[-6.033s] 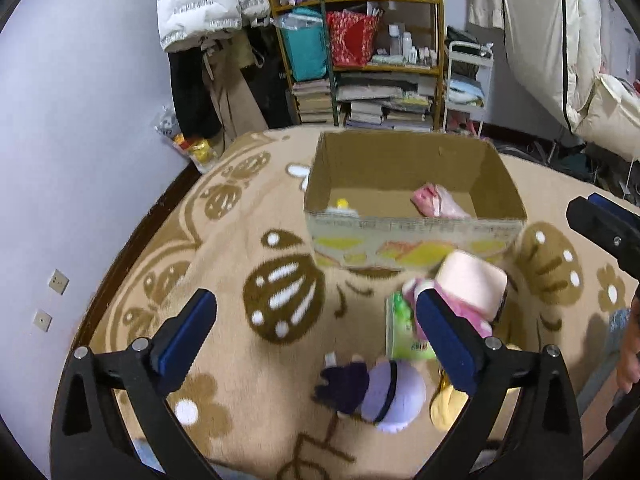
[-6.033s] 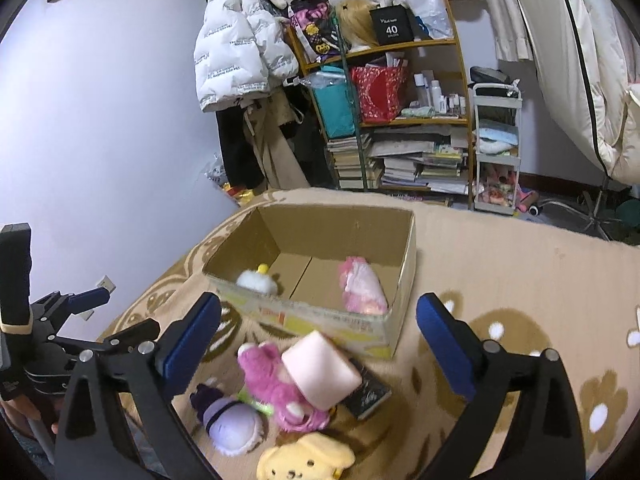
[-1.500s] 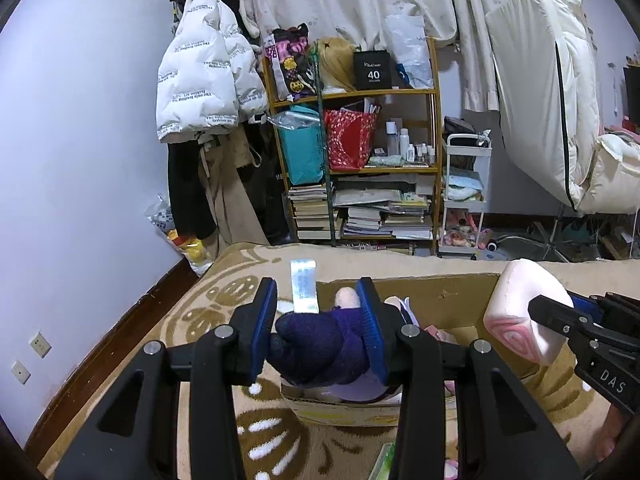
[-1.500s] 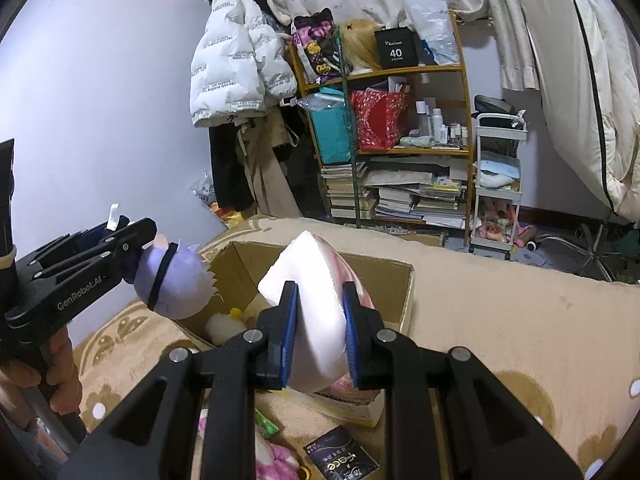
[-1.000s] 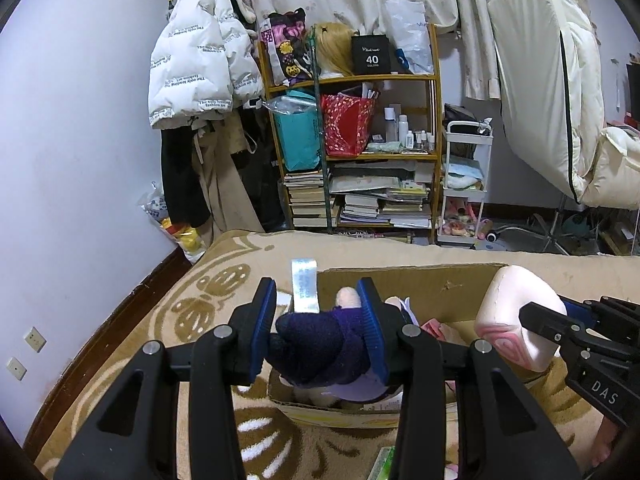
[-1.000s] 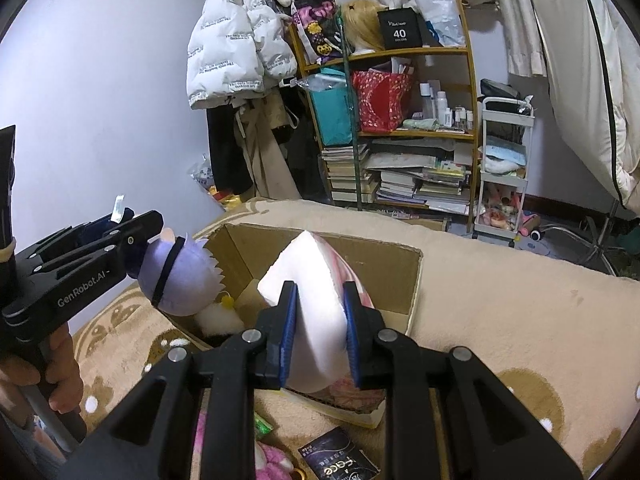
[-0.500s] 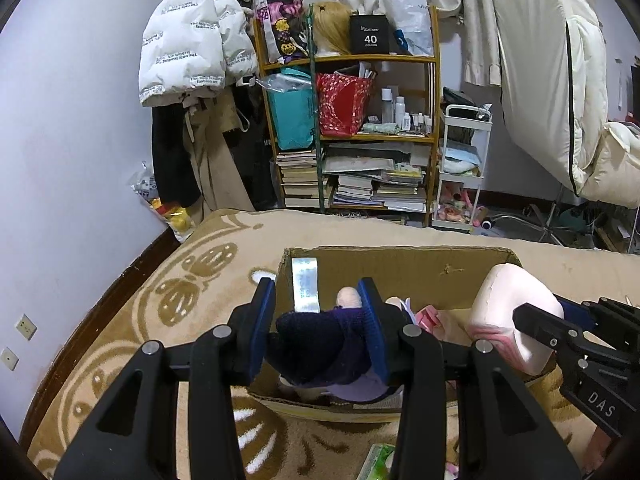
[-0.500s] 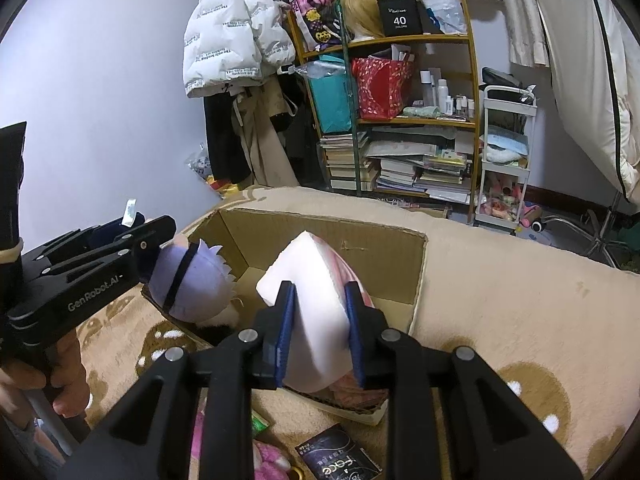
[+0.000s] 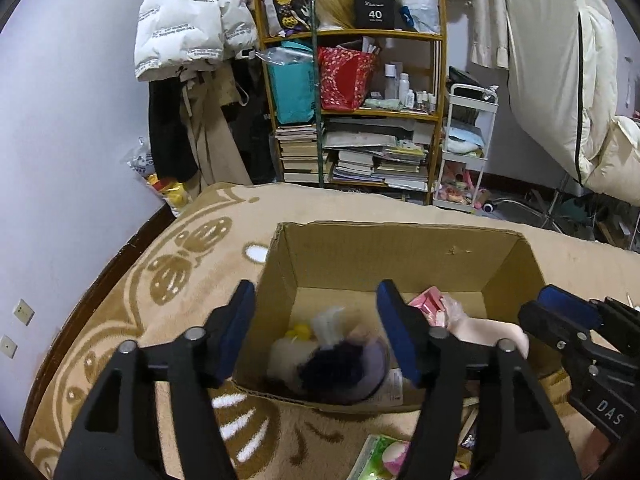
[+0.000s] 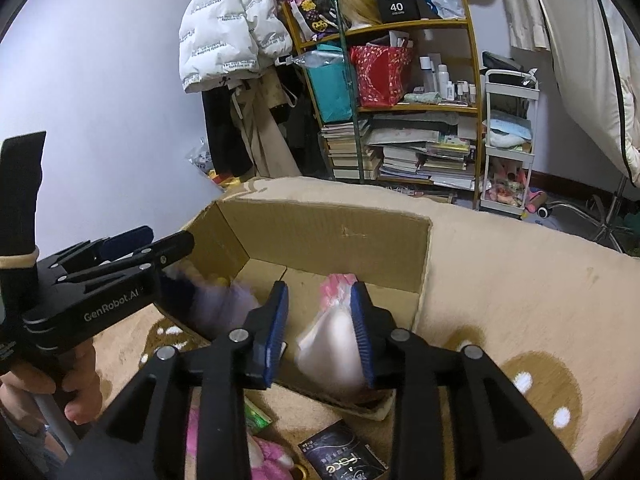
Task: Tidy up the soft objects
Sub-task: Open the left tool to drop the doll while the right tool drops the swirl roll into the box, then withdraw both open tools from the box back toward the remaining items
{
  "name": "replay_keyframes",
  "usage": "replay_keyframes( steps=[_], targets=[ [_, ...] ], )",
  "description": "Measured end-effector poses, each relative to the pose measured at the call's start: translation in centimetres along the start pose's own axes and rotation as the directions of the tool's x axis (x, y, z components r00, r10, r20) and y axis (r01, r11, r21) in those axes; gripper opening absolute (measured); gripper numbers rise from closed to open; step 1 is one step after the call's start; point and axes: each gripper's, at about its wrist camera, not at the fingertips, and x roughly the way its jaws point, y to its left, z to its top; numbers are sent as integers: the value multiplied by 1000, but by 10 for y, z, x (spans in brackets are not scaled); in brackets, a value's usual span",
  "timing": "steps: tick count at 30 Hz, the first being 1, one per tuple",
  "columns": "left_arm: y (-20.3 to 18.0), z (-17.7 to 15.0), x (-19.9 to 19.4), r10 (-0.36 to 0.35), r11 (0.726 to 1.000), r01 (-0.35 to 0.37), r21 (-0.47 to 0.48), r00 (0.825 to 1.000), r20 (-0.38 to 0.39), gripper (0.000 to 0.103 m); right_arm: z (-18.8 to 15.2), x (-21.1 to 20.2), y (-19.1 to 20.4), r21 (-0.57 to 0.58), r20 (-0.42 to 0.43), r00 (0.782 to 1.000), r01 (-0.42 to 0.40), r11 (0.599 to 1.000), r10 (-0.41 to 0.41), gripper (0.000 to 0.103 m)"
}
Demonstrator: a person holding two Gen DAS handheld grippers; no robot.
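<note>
An open cardboard box (image 9: 400, 256) stands on the carpet. My left gripper (image 9: 318, 312) hangs over its near left part, and its jaws are opening. The purple plush (image 9: 344, 368) is blurred and loose below the pads, just inside the box's front wall. My right gripper (image 10: 320, 308) is over the box's (image 10: 320, 236) front right, jaws opening too. The pink-white foam cushion (image 10: 332, 344) is blurred between its pads, against the right one and clear of the left. A pink toy (image 9: 430, 306) and a yellow-white plush (image 9: 298, 332) lie in the box.
On the carpet in front of the box lie a green pack (image 9: 380, 456), a pink plush (image 10: 264, 456) and a black packet (image 10: 344, 460). A person's hand (image 10: 76, 376) holds the left gripper's handle. A bookshelf (image 9: 360, 128) and a white cart (image 9: 468, 148) stand behind.
Both grippers' jaws have spread. The purple plush has slipped out of the left pads down into the box. The cushion has sunk from the right pads toward the box.
</note>
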Motion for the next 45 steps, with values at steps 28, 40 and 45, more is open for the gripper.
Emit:
replay_keyframes(
  steps=[28, 40, 45],
  targets=[
    [21, -21, -88, 41, 999, -41, -14, 999, -30, 100, -20, -68, 5, 59, 46, 999, 18, 998, -20, 103],
    [25, -47, -100, 12, 1000, -14, -11, 990, -139, 100, -37, -90, 13, 27, 4, 1000, -10, 1000, 10, 103],
    [26, -56, -90, -10, 1000, 10, 0, 981, -192, 100, -44, -86, 17, 1, -35, 999, -21, 1000, 21, 103]
  ],
)
